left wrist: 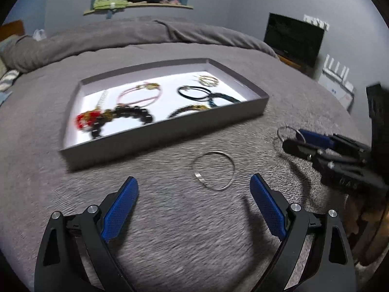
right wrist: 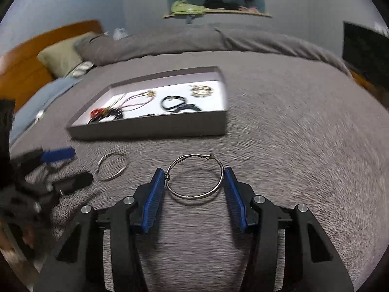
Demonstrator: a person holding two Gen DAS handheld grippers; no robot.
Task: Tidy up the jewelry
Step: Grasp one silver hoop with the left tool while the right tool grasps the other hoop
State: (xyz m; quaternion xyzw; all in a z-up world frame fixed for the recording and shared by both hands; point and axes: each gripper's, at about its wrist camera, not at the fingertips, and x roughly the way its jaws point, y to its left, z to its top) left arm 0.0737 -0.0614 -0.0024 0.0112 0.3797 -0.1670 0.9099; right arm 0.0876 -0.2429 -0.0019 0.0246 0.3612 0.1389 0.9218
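Observation:
A grey tray with a white floor holds several bracelets and hair ties; it also shows in the right wrist view. A thin silver bangle lies on the grey bedspread just ahead of my open, empty left gripper. It shows at the left in the right wrist view. My right gripper is shut on a silver wire bangle, pads touching both sides, held just above the bed. In the left wrist view this gripper and its bangle sit to the right.
A rumpled grey duvet lies behind the tray. A wooden headboard and pillow stand at the left. A black monitor stands to the right. A wall shelf with clothes is at the back.

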